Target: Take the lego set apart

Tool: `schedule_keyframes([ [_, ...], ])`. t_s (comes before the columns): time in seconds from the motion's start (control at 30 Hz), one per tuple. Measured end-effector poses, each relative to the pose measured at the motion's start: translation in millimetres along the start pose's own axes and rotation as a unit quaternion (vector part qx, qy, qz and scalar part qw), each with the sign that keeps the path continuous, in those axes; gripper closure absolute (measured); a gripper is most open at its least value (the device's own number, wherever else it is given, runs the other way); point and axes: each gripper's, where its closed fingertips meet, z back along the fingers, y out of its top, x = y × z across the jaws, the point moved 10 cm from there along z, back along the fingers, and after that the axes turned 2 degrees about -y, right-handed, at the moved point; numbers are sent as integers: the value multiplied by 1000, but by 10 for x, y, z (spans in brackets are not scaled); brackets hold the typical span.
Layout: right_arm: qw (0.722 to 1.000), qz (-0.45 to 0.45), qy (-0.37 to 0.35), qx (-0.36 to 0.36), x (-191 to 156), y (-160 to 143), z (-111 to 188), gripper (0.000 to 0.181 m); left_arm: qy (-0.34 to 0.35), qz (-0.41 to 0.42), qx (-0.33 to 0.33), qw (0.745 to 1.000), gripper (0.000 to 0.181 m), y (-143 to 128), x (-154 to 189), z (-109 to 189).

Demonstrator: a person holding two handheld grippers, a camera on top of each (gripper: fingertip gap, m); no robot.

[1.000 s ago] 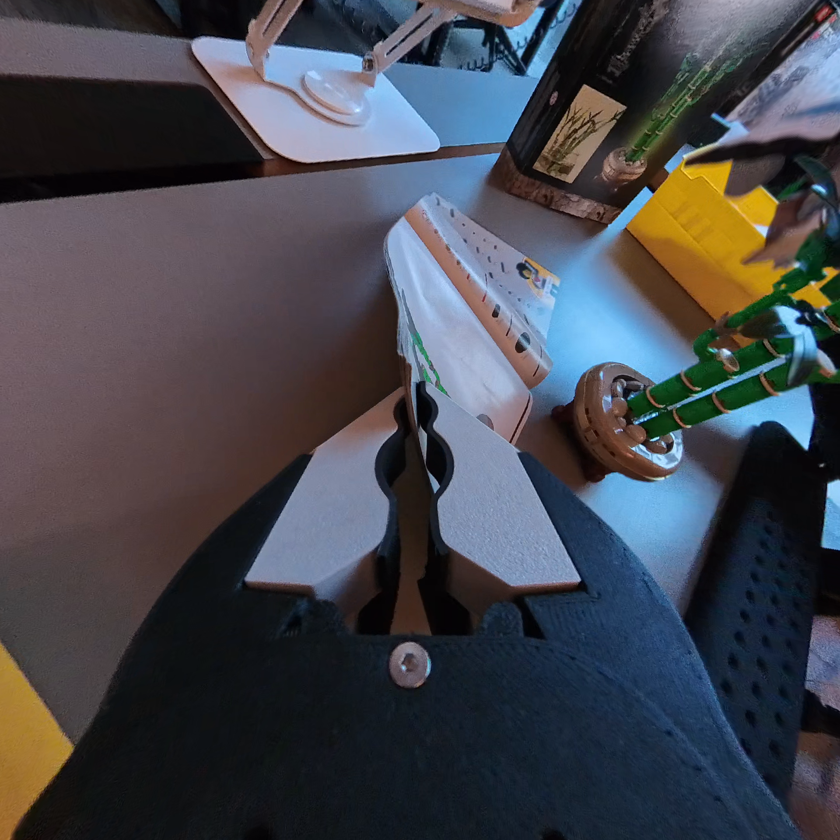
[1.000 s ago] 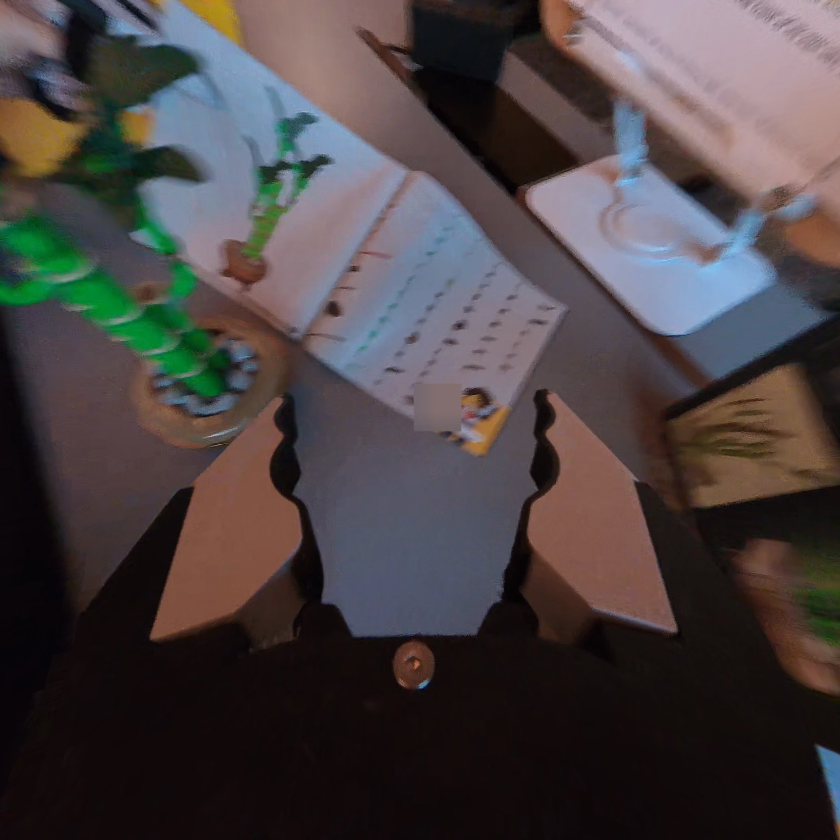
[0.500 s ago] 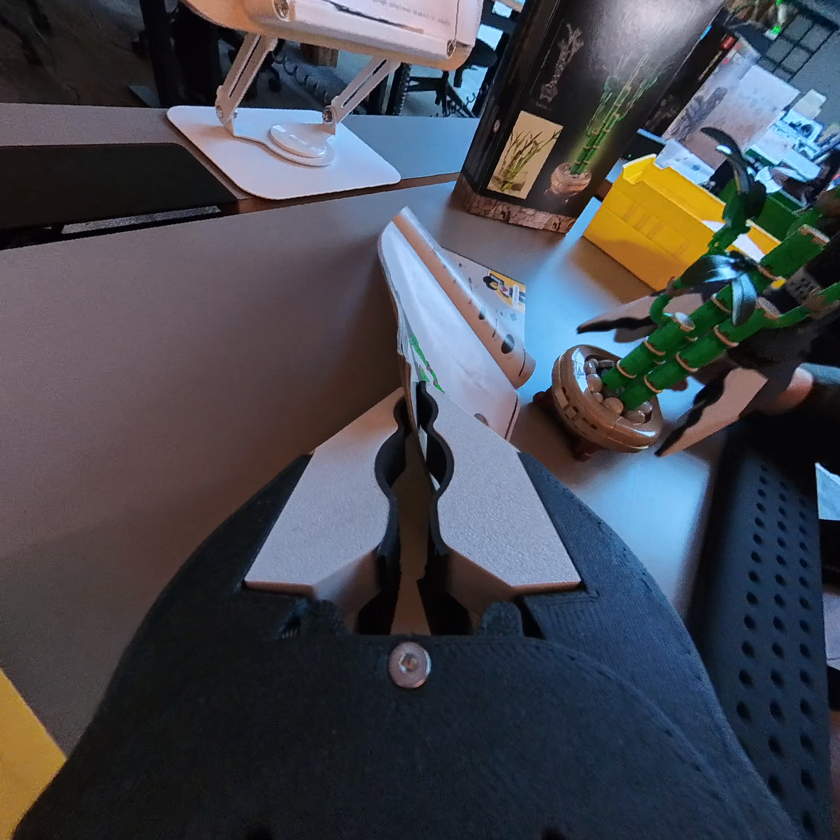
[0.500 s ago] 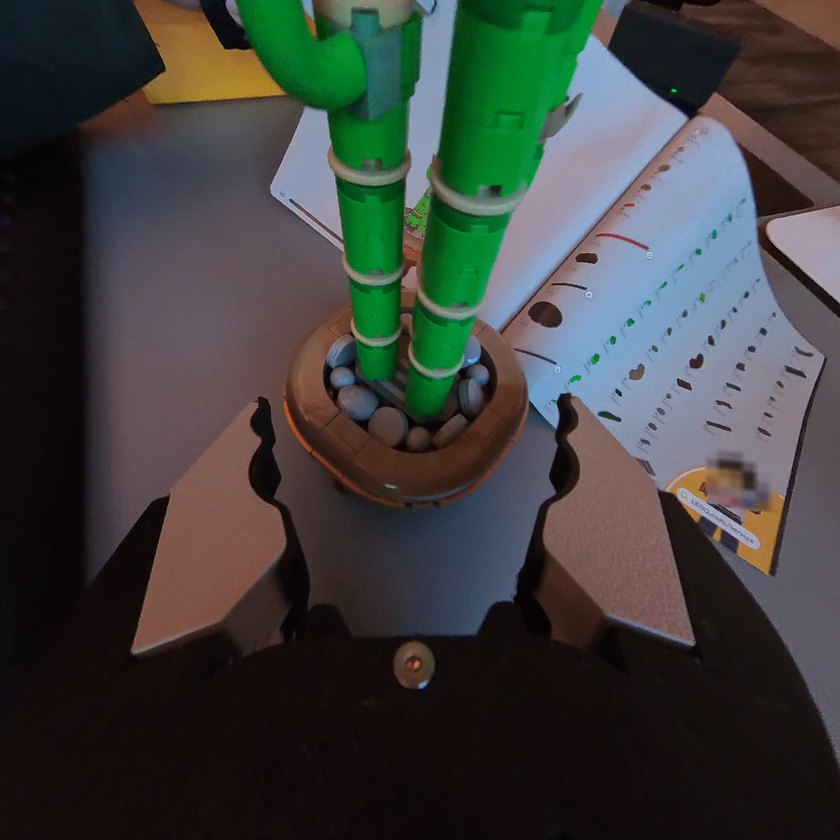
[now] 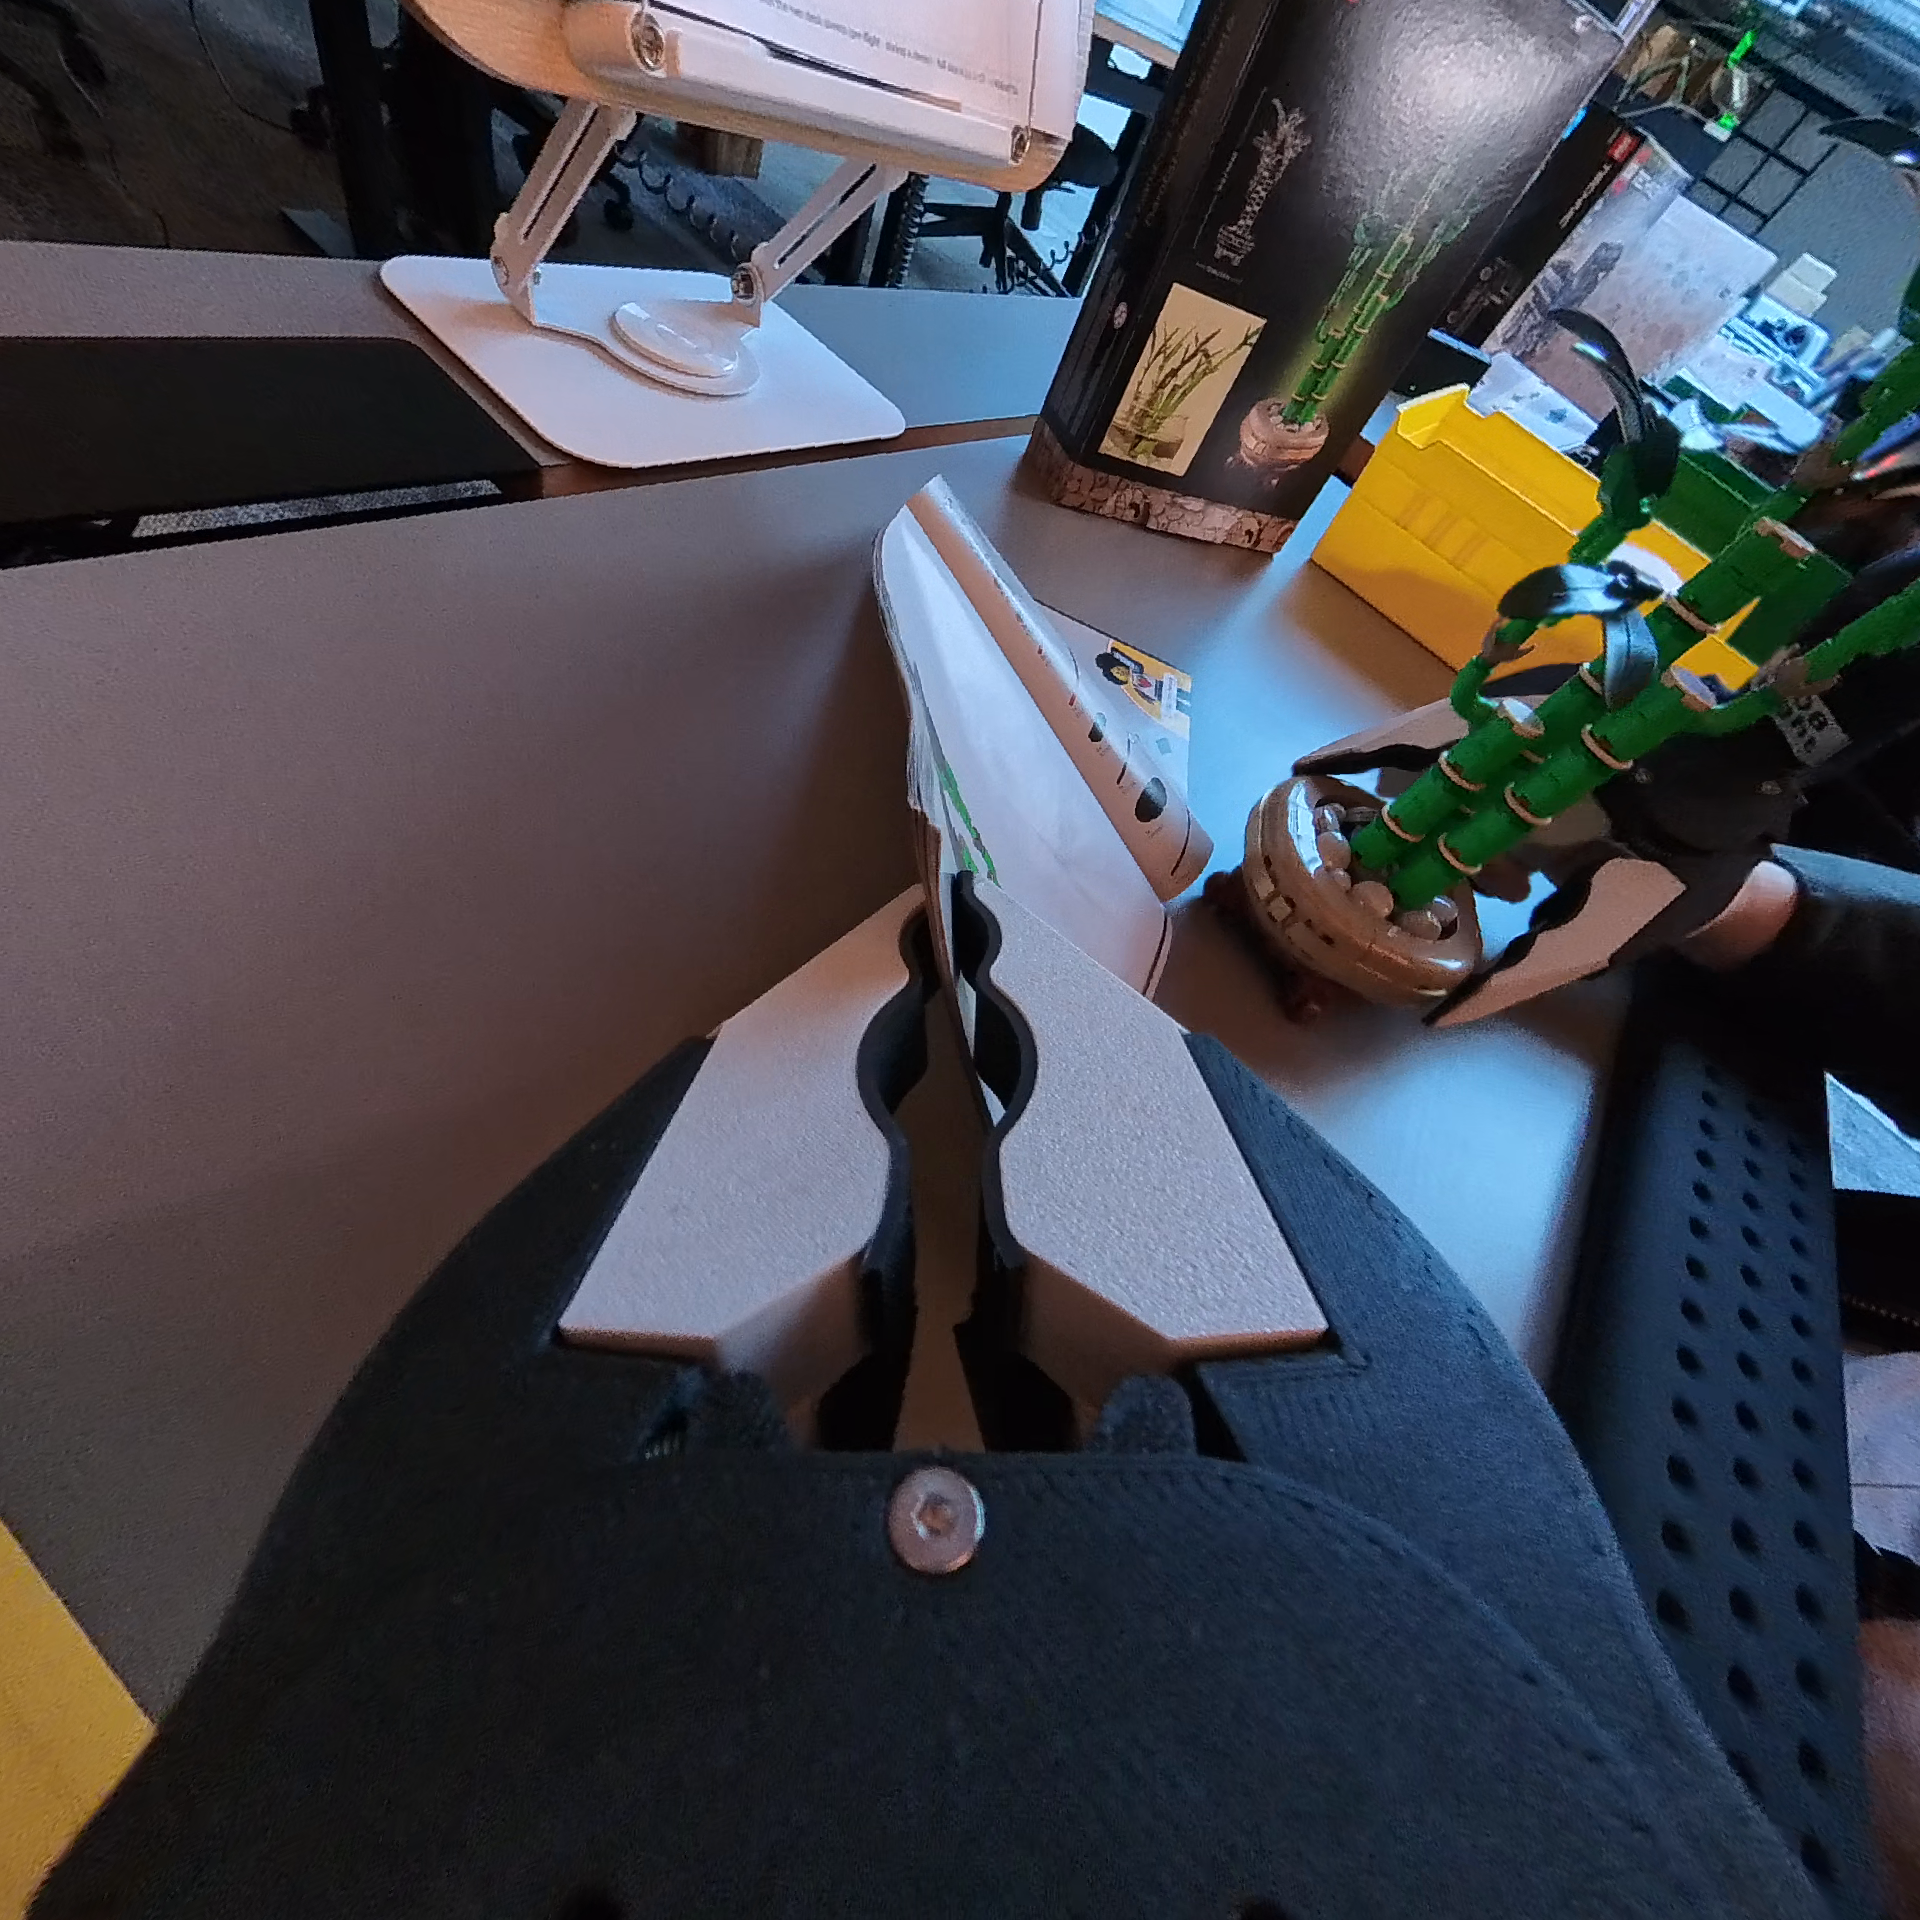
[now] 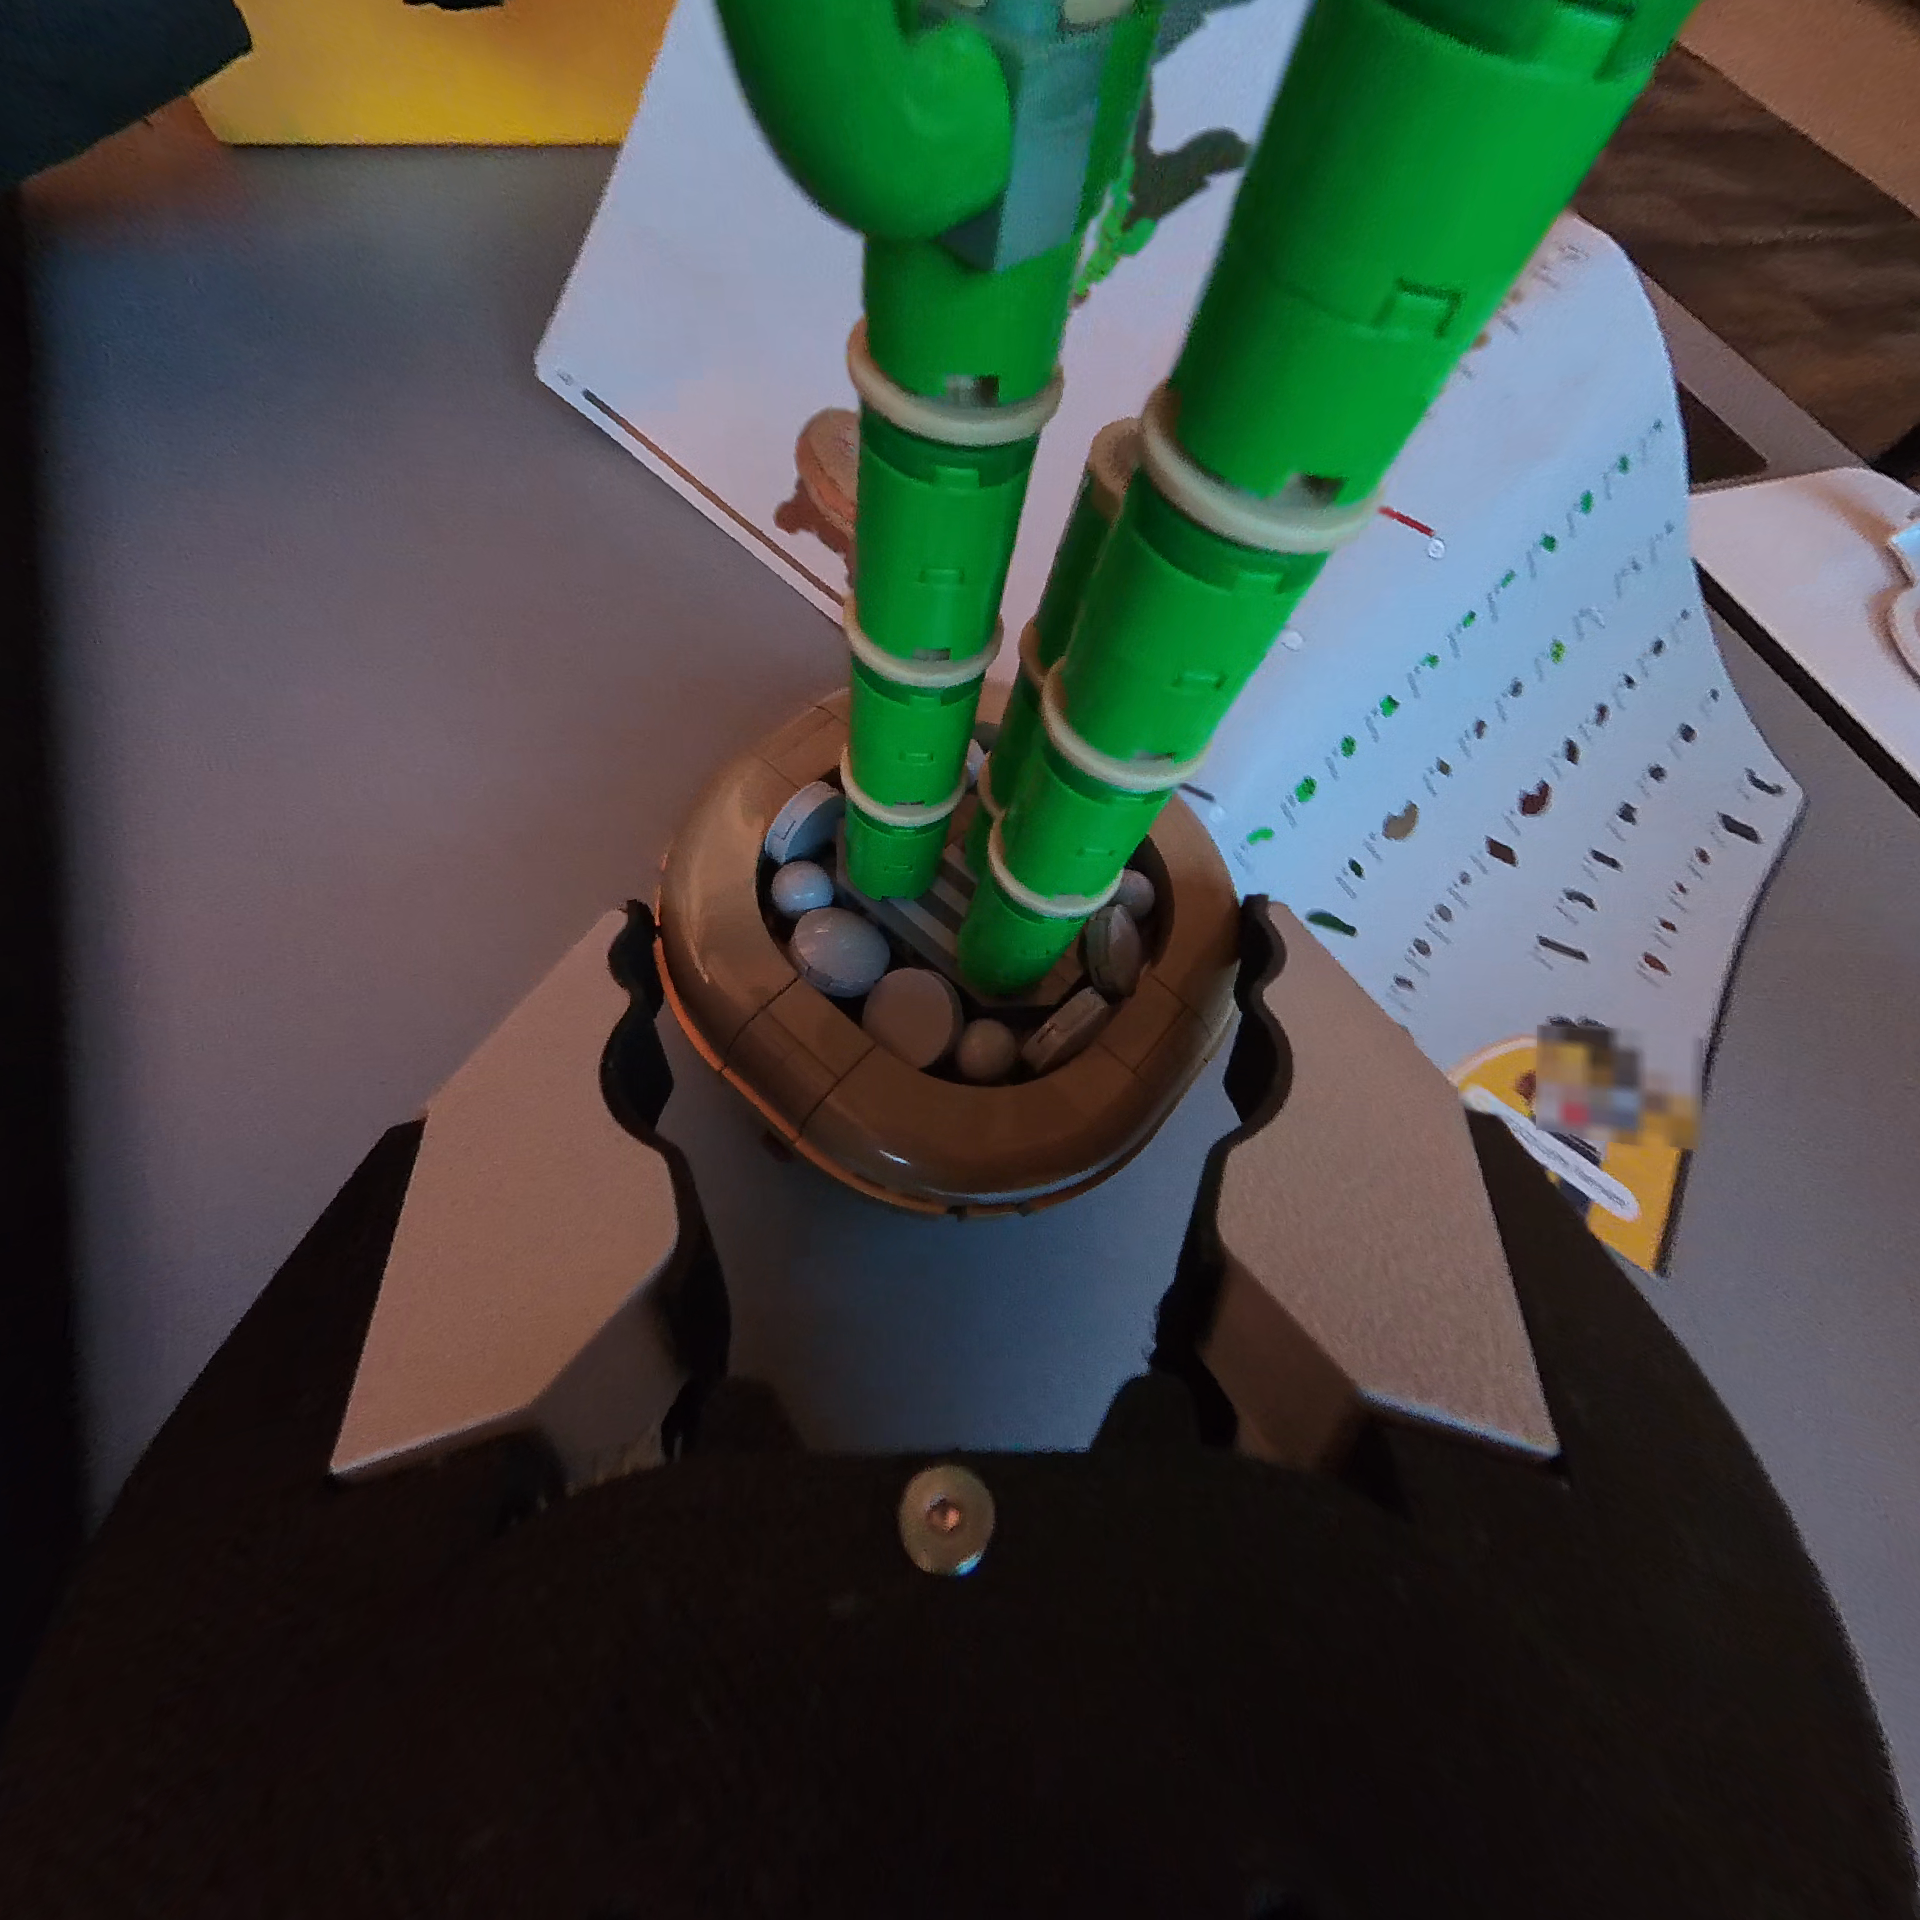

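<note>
Two grippers, two risks: left of the pot (image 6: 940, 1117), the left gripper (image 5: 948, 914) is clamped on the booklet (image 5: 1023, 769), which may tear if tugged; the right gripper (image 6: 940, 935), jaws apart astride the pot on the table (image 5: 416, 790), could tip the stalks (image 6: 1039, 665).

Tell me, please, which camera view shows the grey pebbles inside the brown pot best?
The right wrist view: it looks down into the brown pot, so the grey pebbles around the green stalks show one by one. The left wrist view shows the pot farther off and tilted, with only a few pebbles visible behind its rim.
</note>
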Motion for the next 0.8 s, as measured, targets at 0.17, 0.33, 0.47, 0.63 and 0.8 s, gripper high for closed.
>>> schedule_keyframes([
  [0.17,998,-8,-56,-17,163,-153,248,76,-4,9,5,1000,181,-3,-1,12],
  [0.33,991,-45,-121,-29,413,-360,504,77,-4,14,6,1000,181,4,2,25],
  [0.47,981,-78,-176,-40,622,-500,654,77,3,21,11,1000,181,10,-2,47],
  [0.63,959,-127,-247,-52,801,-610,798,74,7,29,13,999,181,3,-8,64],
  [0.8,940,-131,-314,-39,609,-584,1127,71,9,60,15,998,181,-1,-11,62],
])
